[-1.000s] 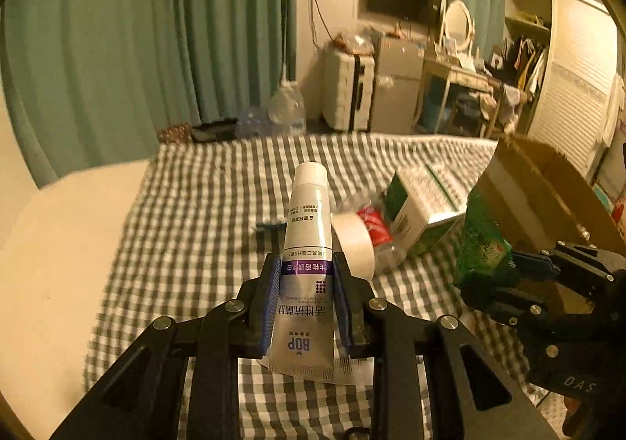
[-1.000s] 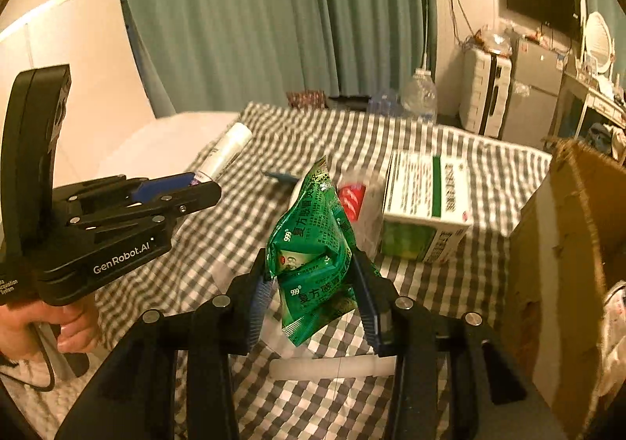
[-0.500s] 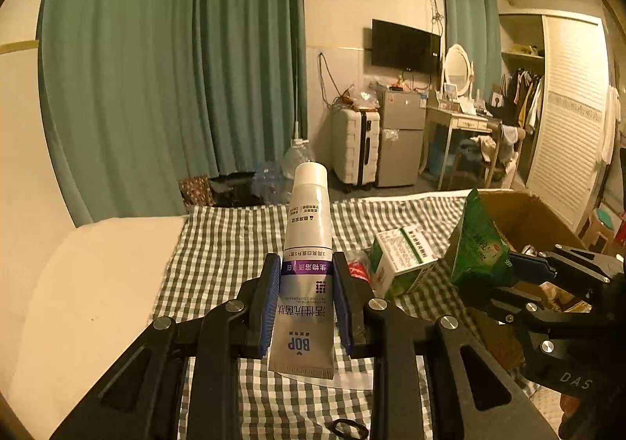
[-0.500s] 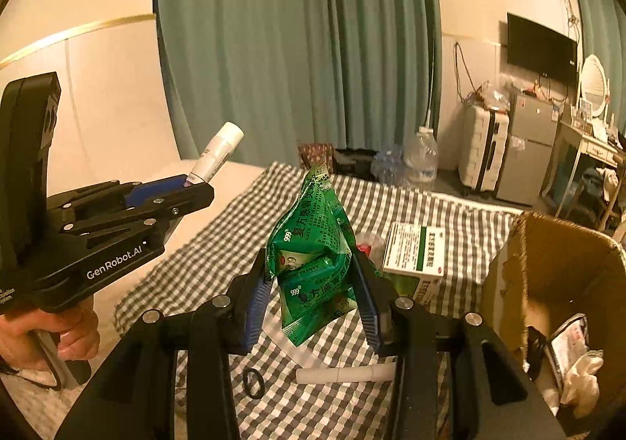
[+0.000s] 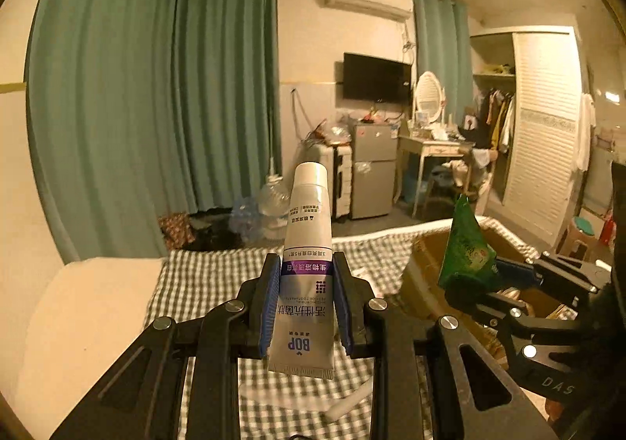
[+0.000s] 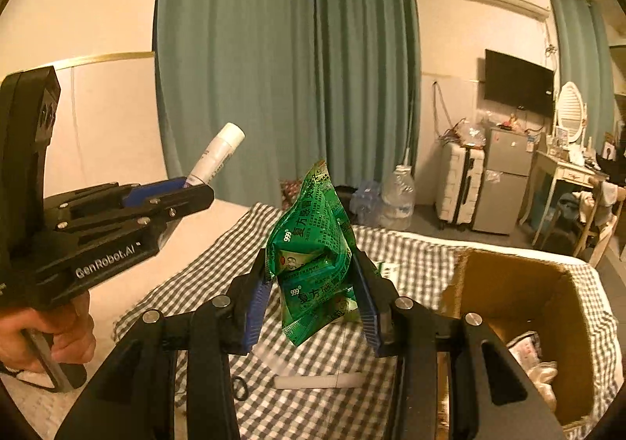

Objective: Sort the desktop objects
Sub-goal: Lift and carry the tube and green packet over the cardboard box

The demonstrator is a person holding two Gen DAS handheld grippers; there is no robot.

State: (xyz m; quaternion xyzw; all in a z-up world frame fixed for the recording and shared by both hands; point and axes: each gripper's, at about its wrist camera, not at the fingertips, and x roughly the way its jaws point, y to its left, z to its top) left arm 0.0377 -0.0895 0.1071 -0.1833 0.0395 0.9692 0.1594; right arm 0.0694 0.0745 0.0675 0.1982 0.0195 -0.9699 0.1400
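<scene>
My left gripper (image 5: 305,260) is shut on a white toothpaste tube (image 5: 309,205) with a purple band, cap pointing up and away. In the right wrist view the same gripper (image 6: 187,189) is at the left, the tube (image 6: 217,154) sticking out of it. My right gripper (image 6: 310,259) is shut on a crumpled green sachet pack (image 6: 313,240), held high over the checked cloth (image 6: 313,412). The left wrist view has this gripper (image 5: 508,275) at the right with the green pack (image 5: 467,252). Both hang side by side above the table.
An open cardboard box (image 6: 508,275) stands at the right on the cloth, with white items inside. A white stick (image 6: 317,380) and a black ring (image 6: 239,389) lie on the cloth below. A hand (image 6: 51,334) grips the left tool. Curtains and furniture fill the background.
Both grippers have risen and tipped up with their loads still held. The table has dropped low in both views, and the box's inside has come into sight.
</scene>
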